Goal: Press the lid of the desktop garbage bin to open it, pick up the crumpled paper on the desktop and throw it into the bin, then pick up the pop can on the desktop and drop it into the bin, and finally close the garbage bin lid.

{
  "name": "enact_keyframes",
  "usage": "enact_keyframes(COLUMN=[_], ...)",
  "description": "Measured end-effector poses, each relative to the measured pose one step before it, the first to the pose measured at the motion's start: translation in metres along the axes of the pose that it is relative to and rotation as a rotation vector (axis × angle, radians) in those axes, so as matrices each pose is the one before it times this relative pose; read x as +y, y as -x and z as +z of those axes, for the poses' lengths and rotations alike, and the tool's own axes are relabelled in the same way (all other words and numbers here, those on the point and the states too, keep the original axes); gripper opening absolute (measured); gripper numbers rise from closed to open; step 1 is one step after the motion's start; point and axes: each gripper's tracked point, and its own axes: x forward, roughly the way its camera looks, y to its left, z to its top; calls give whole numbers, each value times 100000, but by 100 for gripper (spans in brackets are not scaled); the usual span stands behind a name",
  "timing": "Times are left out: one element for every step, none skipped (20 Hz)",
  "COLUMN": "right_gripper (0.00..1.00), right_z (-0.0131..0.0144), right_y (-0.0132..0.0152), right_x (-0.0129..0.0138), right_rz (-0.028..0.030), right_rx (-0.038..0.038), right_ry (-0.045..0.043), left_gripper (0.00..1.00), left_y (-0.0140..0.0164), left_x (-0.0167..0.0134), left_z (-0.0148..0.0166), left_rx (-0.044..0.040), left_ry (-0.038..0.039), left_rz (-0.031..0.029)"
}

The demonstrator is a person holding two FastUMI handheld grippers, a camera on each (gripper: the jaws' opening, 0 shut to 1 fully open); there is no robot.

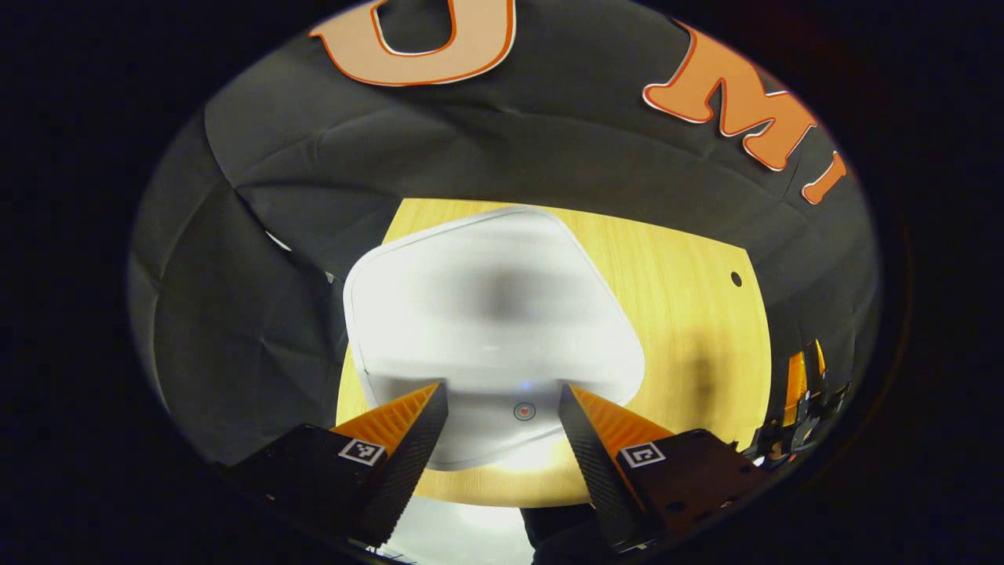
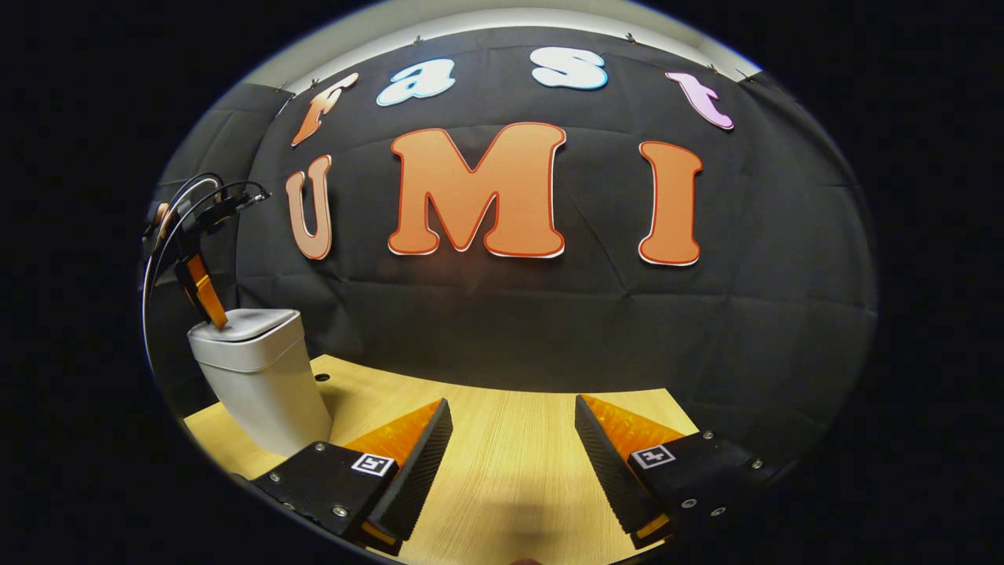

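Right gripper (image 2: 514, 416) is hovering over the wooden desktop (image 2: 510, 455), fingers spread apart, gripping nothing. At 9 o'clock the white garbage bin (image 2: 263, 377) is sitting with lid (image 2: 247, 323) closed; left gripper (image 2: 210, 302) is touching the lid top.

We get the bin lid (image 1: 490, 314) all motion-smeared in the left gripper view, and the bin (image 2: 263, 377) bottom's tucked behind our right gripper's finger (image 2: 408, 455).

1. light wooden tabletop (image 2: 510, 447), grain running front to back, small dark hole (image 1: 736, 278) near one far corner.
2. white garbage bin (image 2: 263, 380) standing upright near its far left corner, lid (image 1: 486, 314) shut.
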Motion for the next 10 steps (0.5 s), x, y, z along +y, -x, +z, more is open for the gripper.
enact_keyframes(right_gripper=[94, 93, 93, 94, 94, 94, 93, 94, 94, 93], right_z=[-108, -25, -82, -185, -229, -201, 80, -27, -93, -38], right_y=[-32, -17, 45, -53, -128, 64, -19, -31, -69, 7], right_x=[122, 4, 137, 75, 221, 251, 75, 46, 130, 58], right_rz=[84, 320, 217, 270, 723, 464, 321, 399, 338, 196], right_rx=[124, 150, 275, 333, 827, 421, -245, -53, 153, 196], right_ry=[250, 110, 69, 111, -264, 161, 299, 248, -10, 67], left_gripper=[93, 94, 94, 93, 95, 94, 95, 95, 94, 94], left_y=[-48, 21, -302, -29, -127, -7, -82, 4, 87, -62], left_x=[-5, -61, -30, -7, -176, 23, -75, -161, 31, 73], left_z=[-312, 161, -118, 125, -20, -269, 251, 82, 186, 152], left_rx=[1531, -1007, 668, -842, 462, -116, -1025, 114, -5, -402], left_ry=[823, -451, -854, -387, 166, -1372, -1743, -418, 68, 515], left_rz=[369, 296, 207, -15, 675, 929, 259, -197, -209, -8])
